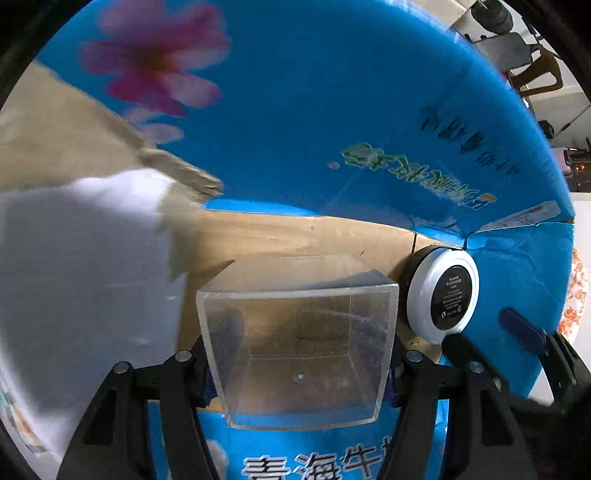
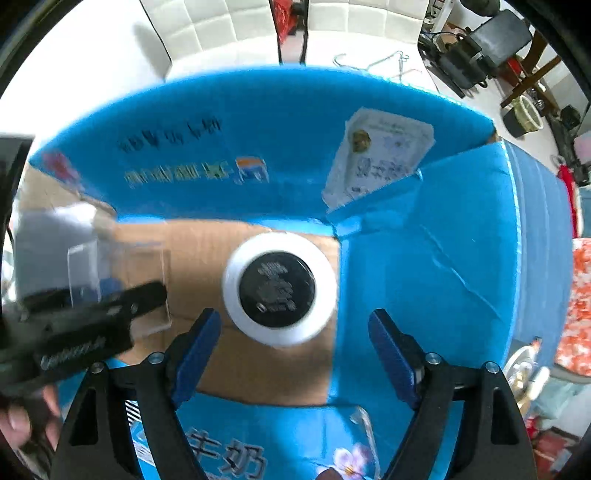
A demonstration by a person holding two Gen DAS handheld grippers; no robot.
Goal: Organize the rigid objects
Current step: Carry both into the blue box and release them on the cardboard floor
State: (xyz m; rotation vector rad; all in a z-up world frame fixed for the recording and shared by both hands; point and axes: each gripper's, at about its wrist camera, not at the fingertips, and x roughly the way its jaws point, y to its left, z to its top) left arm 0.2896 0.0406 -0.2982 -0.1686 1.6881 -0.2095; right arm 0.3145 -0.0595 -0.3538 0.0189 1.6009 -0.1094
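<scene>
My left gripper (image 1: 300,373) is shut on a clear square plastic container (image 1: 295,343) and holds it inside an open blue cardboard box (image 1: 332,110). A round white compact with a black centre (image 1: 445,295) stands on edge against the box's right inner wall. In the right wrist view the same compact (image 2: 279,293) lies over the brown box floor (image 2: 258,362), just ahead of my open, empty right gripper (image 2: 295,332). The left gripper (image 2: 85,325) and clear container (image 2: 118,273) show at the left there.
A white object (image 1: 85,280) fills the box's left side. The blue box flaps (image 2: 454,258) rise around the opening. A paper label (image 2: 376,155) is stuck on the far flap. White cushions (image 2: 221,33) and room clutter lie beyond the box.
</scene>
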